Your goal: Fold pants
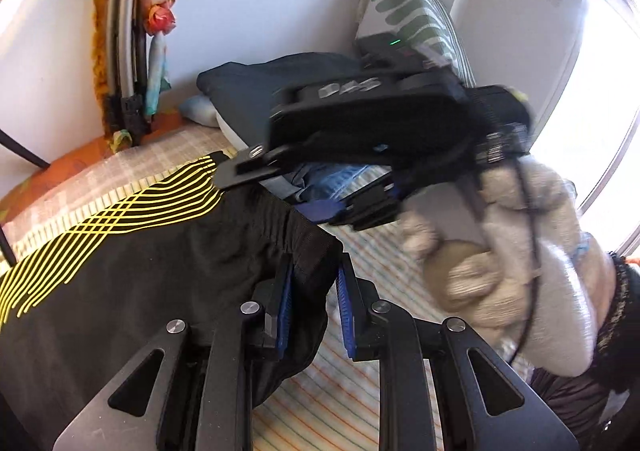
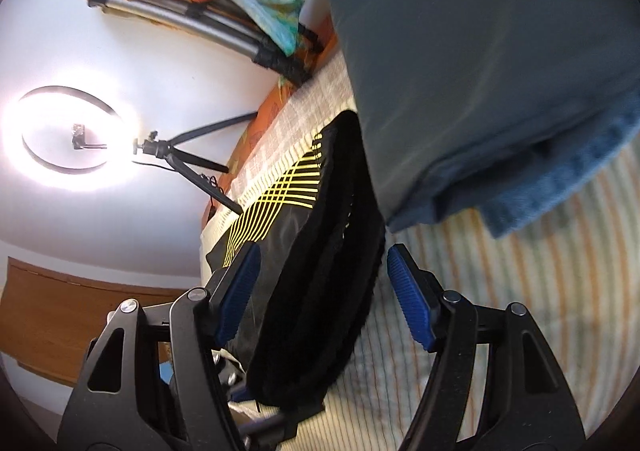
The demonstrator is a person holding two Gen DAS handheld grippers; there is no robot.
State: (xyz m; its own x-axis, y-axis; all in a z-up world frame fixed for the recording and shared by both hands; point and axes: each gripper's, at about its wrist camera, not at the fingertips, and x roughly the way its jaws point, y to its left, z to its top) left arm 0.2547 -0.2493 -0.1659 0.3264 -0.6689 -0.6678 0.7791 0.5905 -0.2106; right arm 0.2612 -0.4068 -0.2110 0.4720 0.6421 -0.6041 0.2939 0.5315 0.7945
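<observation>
The black pants (image 1: 132, 263) with yellow line patterns lie on the striped bed cover, and they also show in the right wrist view (image 2: 316, 259). My left gripper (image 1: 314, 291) has its blue pads on either side of the elastic waistband, with a gap on the right pad; the fabric hangs between them. My right gripper (image 2: 320, 291) is open, its blue pads straddling the waistband edge. In the left wrist view the right gripper (image 1: 280, 187) shows from the side, held by a gloved hand (image 1: 500, 251), its fingers at the pants' far edge.
A stack of folded dark blue clothes and jeans (image 2: 480, 71) lies beyond the pants on the bed (image 2: 520, 311). A striped pillow (image 1: 412, 11) leans in the corner. A ring light on a tripod (image 2: 72, 135) stands by the wall. A bright window (image 1: 600, 111) is at the right.
</observation>
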